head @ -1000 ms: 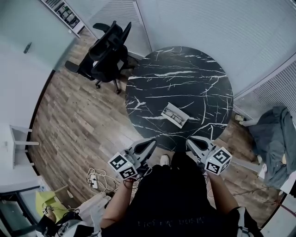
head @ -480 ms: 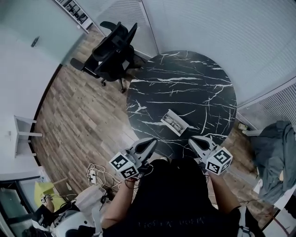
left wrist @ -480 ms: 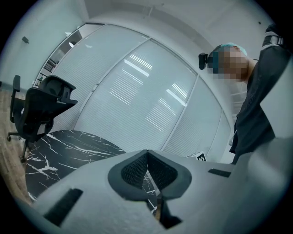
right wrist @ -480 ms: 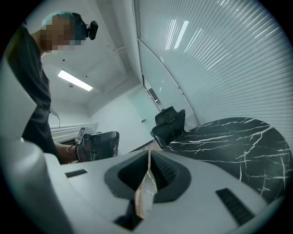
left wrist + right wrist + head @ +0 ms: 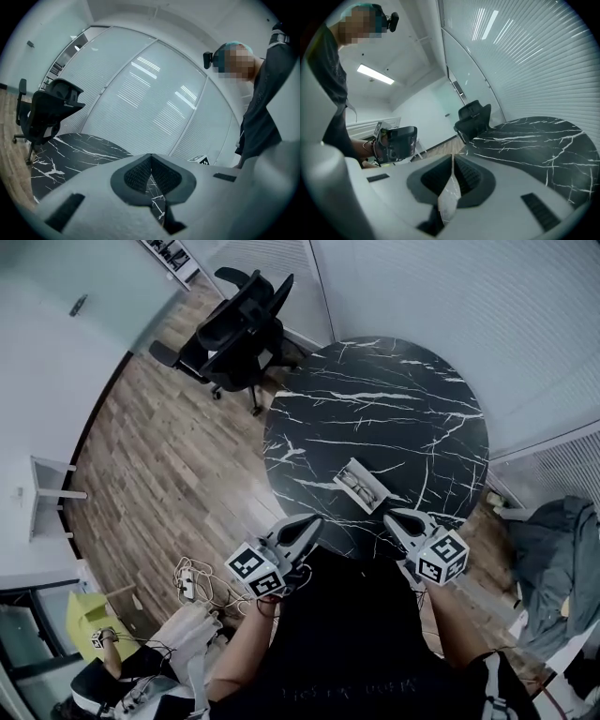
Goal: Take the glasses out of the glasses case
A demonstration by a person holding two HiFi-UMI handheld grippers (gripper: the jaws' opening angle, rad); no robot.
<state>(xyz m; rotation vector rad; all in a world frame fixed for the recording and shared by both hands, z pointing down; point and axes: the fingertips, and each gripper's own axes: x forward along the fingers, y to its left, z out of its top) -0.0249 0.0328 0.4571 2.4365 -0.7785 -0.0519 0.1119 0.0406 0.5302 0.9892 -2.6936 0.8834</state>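
Holding both tools low against our body, we judge that the reach has not yet begun. The left gripper and the right gripper hang side by side over the near edge of the table, noses aimed forward in a ready stance. Each one's own view shows its jaws pressed together at the tips with nothing between them, only dark marble and the room beyond. Both are therefore closed and empty, and they will need to part before any pick.

Just past them, toward 12 o'clock, the case rests on the table near its front edge, turned at a slant. It lies at about 1 o'clock from the left gripper and 11 o'clock from the right, near both but touching neither. Its top is open, which we take to be why the glasses show plainly inside; they sit in the case, not yet lifted. That placement between the two tools would suit one steadying the case while the other lifts.

Farther on, at 11 o'clock beyond the table, stands a chair.
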